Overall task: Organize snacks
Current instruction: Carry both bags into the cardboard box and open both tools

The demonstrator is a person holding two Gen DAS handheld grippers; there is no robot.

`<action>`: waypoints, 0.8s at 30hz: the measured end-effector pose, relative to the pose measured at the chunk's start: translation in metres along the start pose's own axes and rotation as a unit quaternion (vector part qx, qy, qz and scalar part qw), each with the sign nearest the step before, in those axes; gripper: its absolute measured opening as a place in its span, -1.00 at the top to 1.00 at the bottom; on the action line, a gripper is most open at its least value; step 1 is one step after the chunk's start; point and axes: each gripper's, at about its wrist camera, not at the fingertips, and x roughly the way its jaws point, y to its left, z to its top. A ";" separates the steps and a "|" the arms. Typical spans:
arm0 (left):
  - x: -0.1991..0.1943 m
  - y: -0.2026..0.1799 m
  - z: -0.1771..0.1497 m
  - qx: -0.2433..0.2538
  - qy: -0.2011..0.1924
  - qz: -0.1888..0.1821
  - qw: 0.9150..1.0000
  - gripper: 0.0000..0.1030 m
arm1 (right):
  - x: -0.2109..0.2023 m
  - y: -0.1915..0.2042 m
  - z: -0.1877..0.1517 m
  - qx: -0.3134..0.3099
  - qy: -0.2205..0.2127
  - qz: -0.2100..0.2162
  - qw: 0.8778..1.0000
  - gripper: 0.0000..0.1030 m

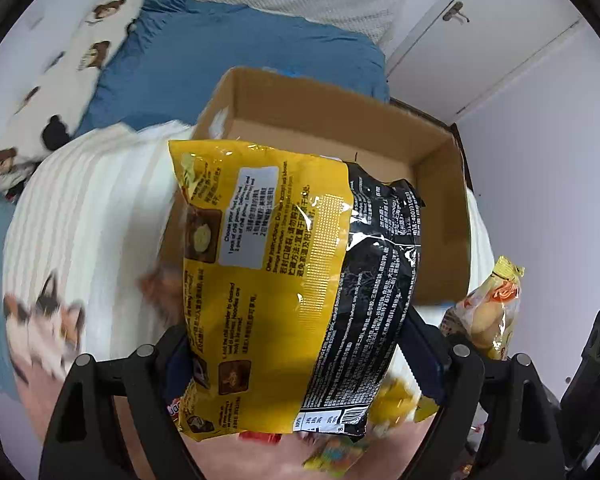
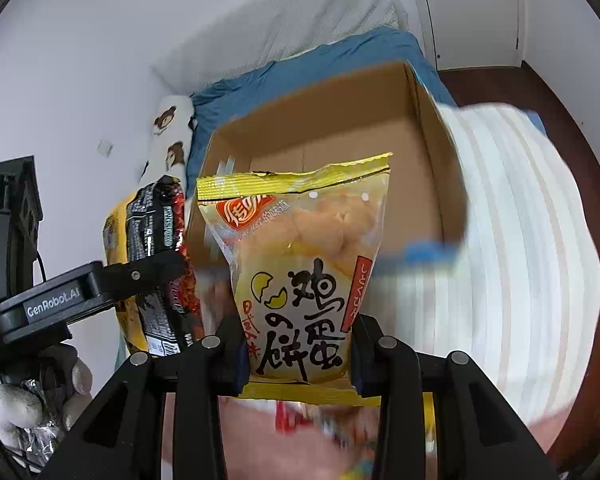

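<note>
In the left wrist view, a yellow and black noodle packet (image 1: 296, 280) is held by the left gripper (image 1: 300, 364), whose fingers are closed on the lower part of the packet at both sides. The packet fills the centre of the frame and hides the near wall of the open cardboard box (image 1: 440, 216) behind it. At the right edge, the egg biscuit bag (image 1: 486, 312) is seen only in part.

In the right wrist view, the egg biscuit bag (image 2: 300, 276) is gripped by the right gripper (image 2: 298, 354), with the fingers pressed on its lower sides. The cardboard box (image 2: 428, 184) stands behind it on the bed (image 2: 340, 56), in the upper centre. At the left, the noodle packet (image 2: 156, 264) is partly covered by the left gripper (image 2: 140, 276).

The lower part of both frames is blurred; some small coloured packets (image 1: 332, 452) are there, but they cannot be identified.
</note>
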 end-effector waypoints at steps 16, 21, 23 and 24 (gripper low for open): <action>0.155 -0.008 0.141 0.010 0.101 0.013 0.995 -0.70 | 0.168 -0.031 0.127 0.003 0.079 -0.086 0.993 0.23; 0.169 -0.002 0.135 0.003 0.110 0.017 0.994 -0.71 | 0.202 -0.036 0.133 -0.005 0.103 -0.089 0.991 0.23; 0.165 -0.002 0.126 0.006 0.109 0.022 0.994 -0.74 | 0.213 -0.038 0.135 -0.006 0.115 -0.093 0.989 0.16; 0.164 -0.001 0.123 0.008 0.108 0.025 0.994 -0.81 | 0.217 -0.042 0.136 -0.004 0.123 -0.095 0.988 -0.07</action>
